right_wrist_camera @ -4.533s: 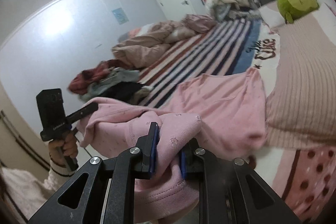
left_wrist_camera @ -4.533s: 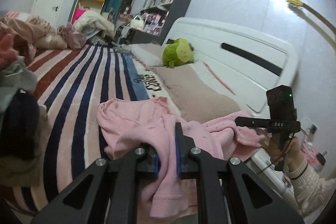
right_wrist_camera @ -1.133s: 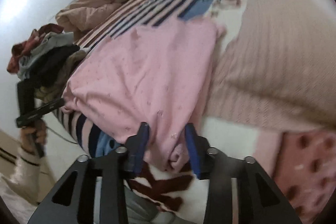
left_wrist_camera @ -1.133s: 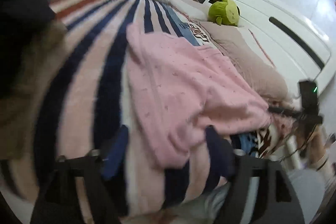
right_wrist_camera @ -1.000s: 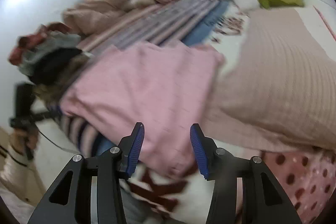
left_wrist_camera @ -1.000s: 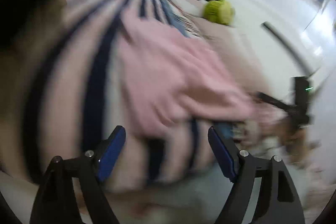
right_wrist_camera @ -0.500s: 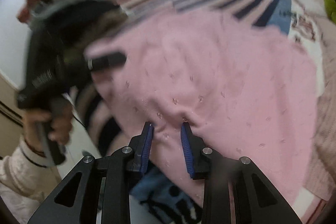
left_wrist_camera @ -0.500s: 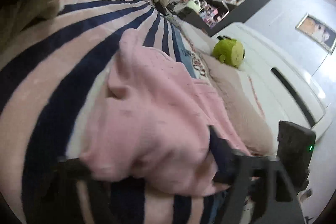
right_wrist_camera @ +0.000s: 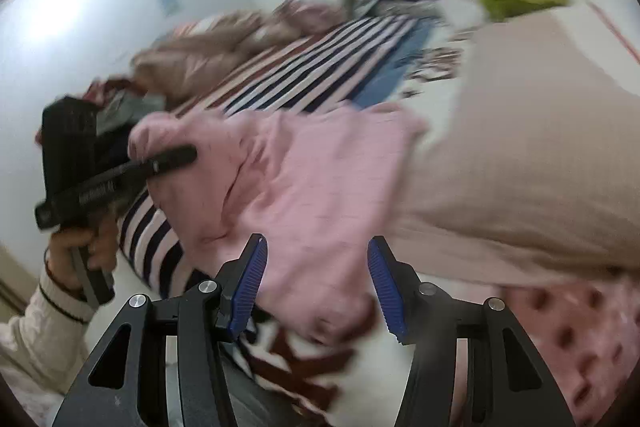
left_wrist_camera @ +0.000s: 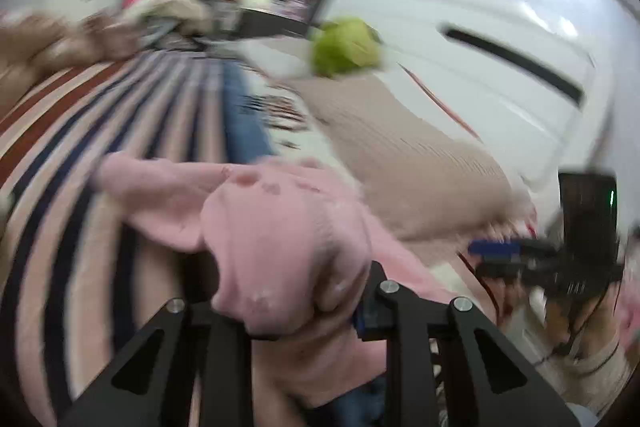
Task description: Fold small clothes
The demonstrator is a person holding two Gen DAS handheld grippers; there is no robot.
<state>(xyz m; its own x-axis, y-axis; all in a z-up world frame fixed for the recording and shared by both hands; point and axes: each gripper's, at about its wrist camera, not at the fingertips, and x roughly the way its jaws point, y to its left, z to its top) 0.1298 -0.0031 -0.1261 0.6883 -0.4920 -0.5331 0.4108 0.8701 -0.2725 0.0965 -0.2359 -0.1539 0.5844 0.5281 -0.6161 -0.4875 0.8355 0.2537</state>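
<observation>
Left tongs [left_wrist_camera: 304, 291] clamped on pink garment [right_wrist_camera: 320, 179], right tongs [right_wrist_camera: 316, 287] apart around its near edge.

Left jaws just closing, bunched pink fabric pinched between them and lifted off striped blanket [left_wrist_camera: 100, 131]. Right jaws just opening, blue pads [right_wrist_camera: 252, 279] flanking the hem, not pressing. Garment draped across bed edge, between striped blanket and beige knit pillow [right_wrist_camera: 520, 147]. Green plush [left_wrist_camera: 346, 47] farther back by white headboard [left_wrist_camera: 500, 59]. Blurred.
</observation>
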